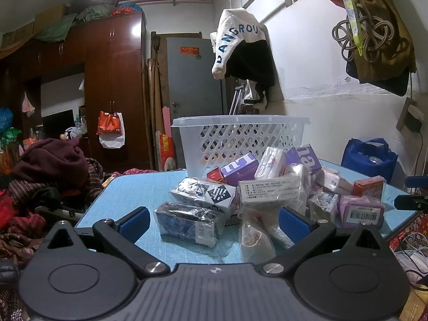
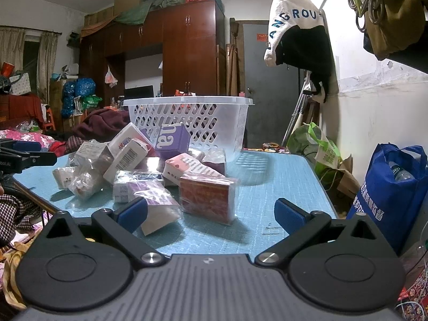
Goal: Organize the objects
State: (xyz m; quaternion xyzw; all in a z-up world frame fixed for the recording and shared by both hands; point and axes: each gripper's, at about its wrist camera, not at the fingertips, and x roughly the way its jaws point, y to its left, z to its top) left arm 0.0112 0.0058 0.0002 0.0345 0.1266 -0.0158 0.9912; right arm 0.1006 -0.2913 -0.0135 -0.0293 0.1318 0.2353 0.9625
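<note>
Left hand-held gripper (image 1: 214, 220) wide, empty, right hand-held gripper (image 2: 211, 212) likewise, heap of wrapped boxes (image 1: 267, 187) fronting white basket (image 1: 238, 139) on blue table (image 1: 133, 190)

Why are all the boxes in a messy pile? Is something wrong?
The wrapped boxes lie jumbled on the blue table, some tilted and leaning on each other, like the purple box. They sit outside the white basket behind them. Nothing looks spilled or broken; they just aren't sorted yet.

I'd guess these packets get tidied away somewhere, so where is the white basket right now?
The white basket stands at the far edge of the blue table, just behind the pile of packets; the right wrist view shows it centre-left.
</note>
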